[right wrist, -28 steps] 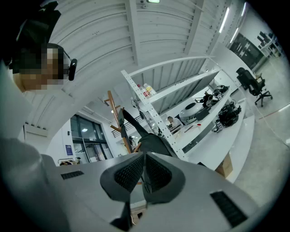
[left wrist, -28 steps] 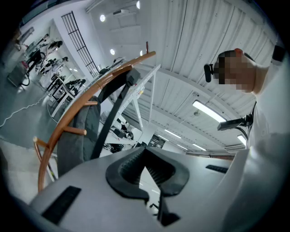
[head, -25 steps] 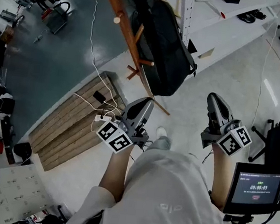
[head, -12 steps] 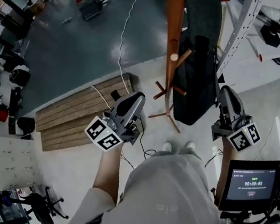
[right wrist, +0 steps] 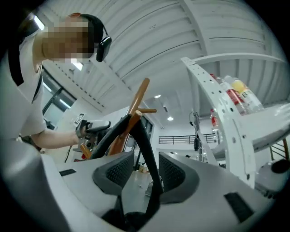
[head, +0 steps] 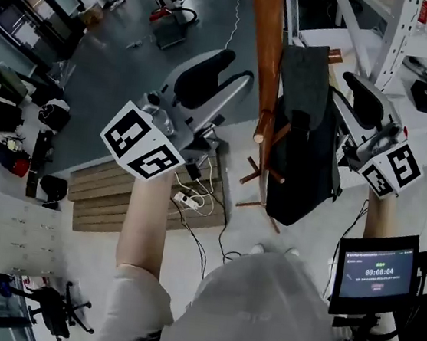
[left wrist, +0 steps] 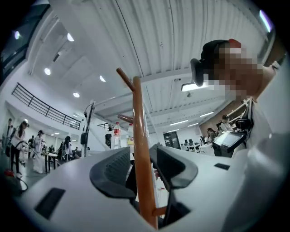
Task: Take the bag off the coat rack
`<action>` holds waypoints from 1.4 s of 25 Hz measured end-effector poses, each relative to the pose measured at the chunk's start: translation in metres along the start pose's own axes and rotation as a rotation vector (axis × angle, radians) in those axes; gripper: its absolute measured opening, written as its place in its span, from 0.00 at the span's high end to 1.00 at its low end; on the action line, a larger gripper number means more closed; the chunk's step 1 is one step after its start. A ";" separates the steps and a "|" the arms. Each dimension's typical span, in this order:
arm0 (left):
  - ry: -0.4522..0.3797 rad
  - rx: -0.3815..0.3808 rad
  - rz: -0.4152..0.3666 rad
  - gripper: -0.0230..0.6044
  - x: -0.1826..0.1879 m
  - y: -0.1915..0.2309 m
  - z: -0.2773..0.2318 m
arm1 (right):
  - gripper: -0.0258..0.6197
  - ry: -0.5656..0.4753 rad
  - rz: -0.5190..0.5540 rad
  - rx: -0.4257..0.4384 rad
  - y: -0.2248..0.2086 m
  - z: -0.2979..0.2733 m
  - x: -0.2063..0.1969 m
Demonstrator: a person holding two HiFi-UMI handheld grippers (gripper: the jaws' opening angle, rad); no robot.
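The wooden coat rack pole (head: 267,57) rises at the centre of the head view, and the black bag (head: 303,146) hangs on its right side from a peg. My left gripper (head: 240,69) is raised just left of the pole. Its jaws are opening, and the pole (left wrist: 140,154) shows in the gap between the fingers (left wrist: 113,172). My right gripper (head: 345,89) is up at the bag's right side. Its jaws are opening too, with a black bag strap (right wrist: 146,145) running through the gap and up to a peg (right wrist: 146,110).
White metal shelving (head: 396,38) stands close behind and right of the rack, with bottles (right wrist: 235,95) on it. A wooden pallet (head: 110,192) and a power strip with cables (head: 187,198) lie on the floor left of the rack's feet. A timer screen (head: 375,272) is mounted at my right.
Both grippers have risen from waist height to the rack and bag. Their jaws, shut before, now stand apart. The head view has tilted toward the rack.
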State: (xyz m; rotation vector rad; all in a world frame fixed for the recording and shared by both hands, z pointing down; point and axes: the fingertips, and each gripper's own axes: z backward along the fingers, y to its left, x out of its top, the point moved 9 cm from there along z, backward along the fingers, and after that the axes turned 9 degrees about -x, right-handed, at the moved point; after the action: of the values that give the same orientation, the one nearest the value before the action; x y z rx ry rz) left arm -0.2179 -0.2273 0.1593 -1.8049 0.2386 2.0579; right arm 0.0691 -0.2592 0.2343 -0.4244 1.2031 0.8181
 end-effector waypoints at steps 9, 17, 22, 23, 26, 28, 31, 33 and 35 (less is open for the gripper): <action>0.075 -0.114 -0.046 0.63 0.043 0.018 -0.070 | 0.66 0.021 0.184 0.250 0.014 -0.069 0.013; 0.078 -0.070 0.018 0.75 0.035 0.028 -0.086 | 0.87 0.019 0.131 0.223 0.013 -0.083 0.007; 0.018 -0.079 0.107 0.80 0.032 0.032 -0.084 | 0.90 0.043 0.095 0.212 0.014 -0.088 0.007; 0.013 -0.082 0.113 0.80 0.032 0.032 -0.084 | 0.90 0.042 0.088 0.184 0.013 -0.088 0.007; 0.006 -0.090 0.122 0.80 0.031 0.032 -0.086 | 0.90 0.020 0.022 0.118 0.011 -0.088 0.011; 0.002 -0.092 0.121 0.80 0.031 0.031 -0.085 | 0.90 0.009 -0.025 0.105 0.010 -0.088 0.015; -0.017 -0.097 0.137 0.80 0.031 0.032 -0.082 | 0.90 0.007 -0.052 0.098 0.010 -0.090 0.025; -0.028 -0.102 0.149 0.80 0.031 0.033 -0.079 | 0.90 0.004 -0.065 0.099 0.010 -0.091 0.031; -0.032 -0.105 0.152 0.80 0.030 0.034 -0.079 | 0.90 0.003 -0.072 0.101 0.010 -0.091 0.037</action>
State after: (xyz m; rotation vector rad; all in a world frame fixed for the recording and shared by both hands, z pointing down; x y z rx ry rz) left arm -0.1622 -0.2822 0.1131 -1.8655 0.2710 2.2410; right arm 0.0073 -0.3027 0.1705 -0.3839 1.2195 0.6916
